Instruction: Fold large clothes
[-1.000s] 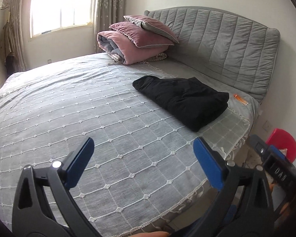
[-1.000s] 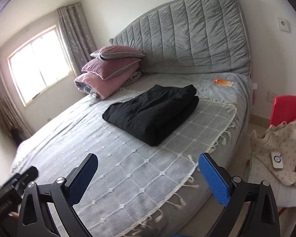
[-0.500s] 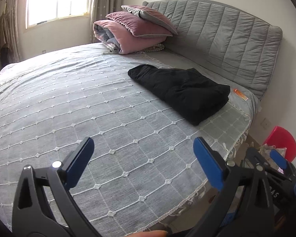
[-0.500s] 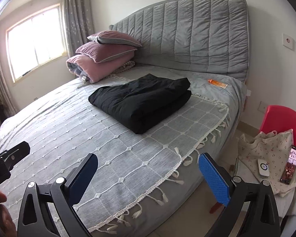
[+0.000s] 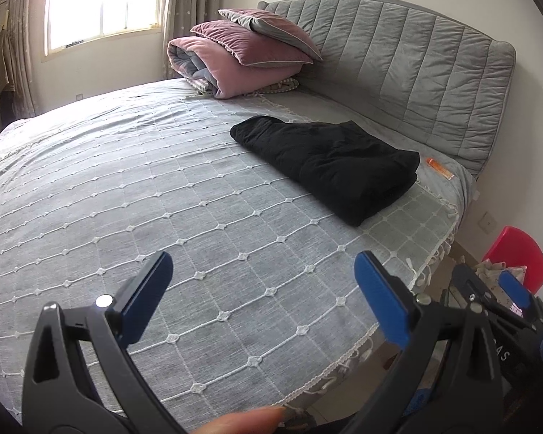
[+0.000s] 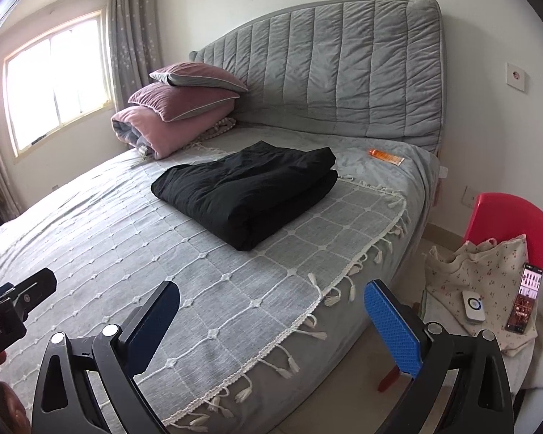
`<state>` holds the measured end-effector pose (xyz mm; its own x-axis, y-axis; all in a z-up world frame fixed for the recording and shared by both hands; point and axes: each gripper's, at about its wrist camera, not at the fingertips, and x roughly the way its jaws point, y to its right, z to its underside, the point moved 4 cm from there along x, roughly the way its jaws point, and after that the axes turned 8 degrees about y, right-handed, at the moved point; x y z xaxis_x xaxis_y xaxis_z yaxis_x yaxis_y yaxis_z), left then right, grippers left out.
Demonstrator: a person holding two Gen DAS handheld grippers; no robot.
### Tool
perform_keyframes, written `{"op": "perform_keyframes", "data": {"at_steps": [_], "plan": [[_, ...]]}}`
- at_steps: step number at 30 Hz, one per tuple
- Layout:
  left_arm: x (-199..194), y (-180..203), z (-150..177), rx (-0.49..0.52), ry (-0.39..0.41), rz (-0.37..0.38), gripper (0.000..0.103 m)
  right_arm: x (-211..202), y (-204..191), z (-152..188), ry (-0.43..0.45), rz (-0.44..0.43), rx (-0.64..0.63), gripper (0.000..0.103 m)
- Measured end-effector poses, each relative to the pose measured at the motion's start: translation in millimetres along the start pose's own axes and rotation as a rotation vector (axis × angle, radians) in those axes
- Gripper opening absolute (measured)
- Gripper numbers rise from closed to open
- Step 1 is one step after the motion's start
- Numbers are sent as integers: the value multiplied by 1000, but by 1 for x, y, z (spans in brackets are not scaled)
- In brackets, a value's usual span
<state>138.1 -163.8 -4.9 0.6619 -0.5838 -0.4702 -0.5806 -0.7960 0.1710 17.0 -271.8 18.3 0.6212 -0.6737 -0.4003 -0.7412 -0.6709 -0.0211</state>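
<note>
A black garment (image 5: 329,166) lies folded into a thick rectangle on the grey bedspread (image 5: 126,188), near the headboard end; it also shows in the right wrist view (image 6: 249,191). My left gripper (image 5: 262,285) is open and empty, held above the bed's near edge, well short of the garment. My right gripper (image 6: 271,311) is open and empty, over the bed's fringed edge, also well short of it. The right gripper's body shows at the lower right of the left wrist view (image 5: 496,307), and the left gripper's body at the left edge of the right wrist view (image 6: 14,307).
Pink pillows and a rolled quilt (image 6: 177,108) are stacked by the grey padded headboard (image 6: 344,72). An orange tube (image 6: 385,156) lies on the bed near the headboard. A red chair (image 6: 514,224) beside the bed holds a floral cloth, a phone (image 6: 526,300) and a white device.
Both grippers have shifted slightly in view and stay open. The garment has not moved on the bed.
</note>
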Motion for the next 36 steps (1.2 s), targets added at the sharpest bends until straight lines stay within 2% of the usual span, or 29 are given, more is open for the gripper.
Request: {"op": "perform_keyframes", "data": {"at_steps": [36], "plan": [[5,9,7,25,-53,32,100,5,6,1,-37,24,15,103]]}}
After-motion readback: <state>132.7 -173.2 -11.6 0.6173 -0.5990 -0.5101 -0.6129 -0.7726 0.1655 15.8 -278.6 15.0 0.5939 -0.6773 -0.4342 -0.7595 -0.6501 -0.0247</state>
